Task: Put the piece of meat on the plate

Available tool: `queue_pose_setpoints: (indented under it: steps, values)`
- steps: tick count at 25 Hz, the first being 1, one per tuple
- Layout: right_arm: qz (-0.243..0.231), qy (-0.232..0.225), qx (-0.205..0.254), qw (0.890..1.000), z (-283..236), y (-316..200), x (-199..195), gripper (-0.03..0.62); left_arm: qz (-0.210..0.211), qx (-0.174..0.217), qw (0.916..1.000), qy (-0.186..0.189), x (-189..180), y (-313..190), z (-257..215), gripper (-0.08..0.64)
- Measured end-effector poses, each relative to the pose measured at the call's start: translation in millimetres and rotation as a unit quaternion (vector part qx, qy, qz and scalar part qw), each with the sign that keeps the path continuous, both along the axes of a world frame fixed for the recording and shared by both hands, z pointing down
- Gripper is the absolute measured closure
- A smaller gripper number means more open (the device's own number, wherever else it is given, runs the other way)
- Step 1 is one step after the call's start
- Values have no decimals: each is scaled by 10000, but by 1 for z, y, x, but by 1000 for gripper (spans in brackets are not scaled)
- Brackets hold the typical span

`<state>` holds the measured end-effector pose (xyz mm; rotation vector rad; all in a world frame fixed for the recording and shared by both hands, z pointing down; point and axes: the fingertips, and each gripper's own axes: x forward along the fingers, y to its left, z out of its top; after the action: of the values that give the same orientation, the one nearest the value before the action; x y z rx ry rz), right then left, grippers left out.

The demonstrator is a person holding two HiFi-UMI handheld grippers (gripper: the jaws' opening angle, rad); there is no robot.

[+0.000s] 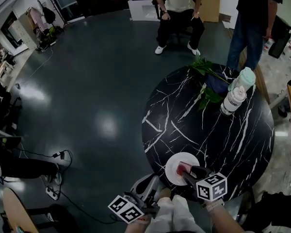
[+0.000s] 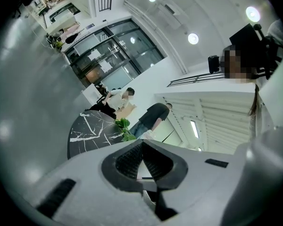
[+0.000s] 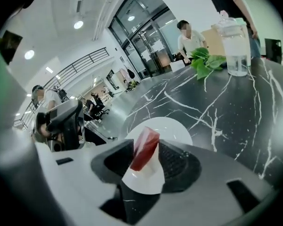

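A red piece of meat (image 3: 145, 149) stands tilted on the white plate (image 3: 172, 128), between the jaws of my right gripper (image 3: 144, 159). The jaws are open: a gap shows on the meat's left side, and its right side leans close to the right pad. In the head view the plate (image 1: 172, 171) lies at the near edge of the round black marble table (image 1: 208, 130), with the meat (image 1: 184, 168) and my right gripper (image 1: 186, 173) over it. My left gripper (image 1: 150, 186) hangs off the table by the person's lap, its pads (image 2: 132, 159) meeting at the tips with nothing between them.
Two clear bottles (image 1: 233, 100) and a leafy green plant (image 1: 208, 79) stand at the table's far side. A seated person (image 1: 179, 8) and a standing person (image 1: 254, 23) are beyond the table. Cables and a power strip (image 1: 51, 192) lie on the floor at the left.
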<state>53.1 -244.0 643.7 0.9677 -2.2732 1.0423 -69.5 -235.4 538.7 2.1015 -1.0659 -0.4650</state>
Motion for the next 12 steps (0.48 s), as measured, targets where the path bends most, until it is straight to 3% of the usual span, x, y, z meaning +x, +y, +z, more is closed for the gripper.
queue_pose_setpoints:
  steps: [9, 12]
  values:
    - [-273, 737, 723, 9943, -9, -1, 14, 387, -25, -17, 10000, 16, 0, 6, 0, 552]
    - [-157, 500, 998, 9936, -27, -5, 15, 383, 5, 27, 10000, 15, 2, 5, -3, 552]
